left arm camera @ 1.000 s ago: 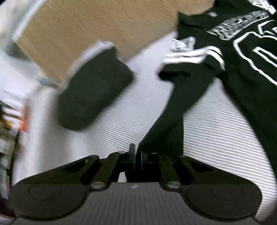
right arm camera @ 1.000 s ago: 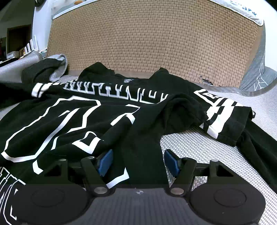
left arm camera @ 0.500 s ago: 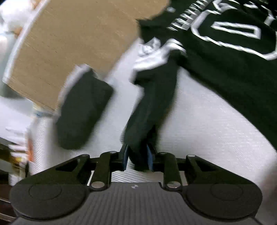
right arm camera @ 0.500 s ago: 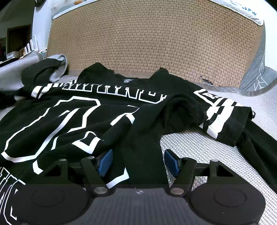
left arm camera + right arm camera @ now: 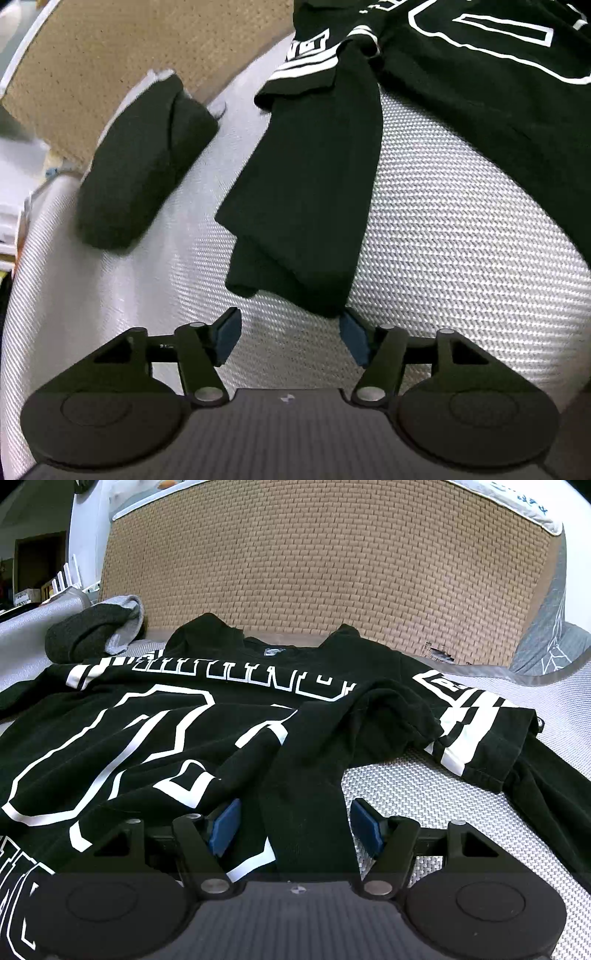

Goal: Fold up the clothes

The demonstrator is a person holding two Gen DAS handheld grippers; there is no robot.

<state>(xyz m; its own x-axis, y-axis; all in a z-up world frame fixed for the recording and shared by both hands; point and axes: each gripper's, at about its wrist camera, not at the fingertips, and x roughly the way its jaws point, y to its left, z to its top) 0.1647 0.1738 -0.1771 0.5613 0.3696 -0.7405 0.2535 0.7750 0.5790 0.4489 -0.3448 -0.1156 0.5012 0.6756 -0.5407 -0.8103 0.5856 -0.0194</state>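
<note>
Sleeve (image 5: 306, 192) lies free before the opening left tool (image 5: 291, 338); right tool (image 5: 295, 830) gapes astride jersey (image 5: 147, 720) fabric.

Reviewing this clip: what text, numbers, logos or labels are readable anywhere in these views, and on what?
Nothing reads cleanly.
Black jersey: white outlined block lettering across the shoulders, too foreshortened to read.
Same jersey: large outlined numeral, cut off by folds, not certain.
Sleeve patch: white letters, illegible.
Neck label: too small.
Pale cover on the woven backrest: blue writing, too small.
</note>
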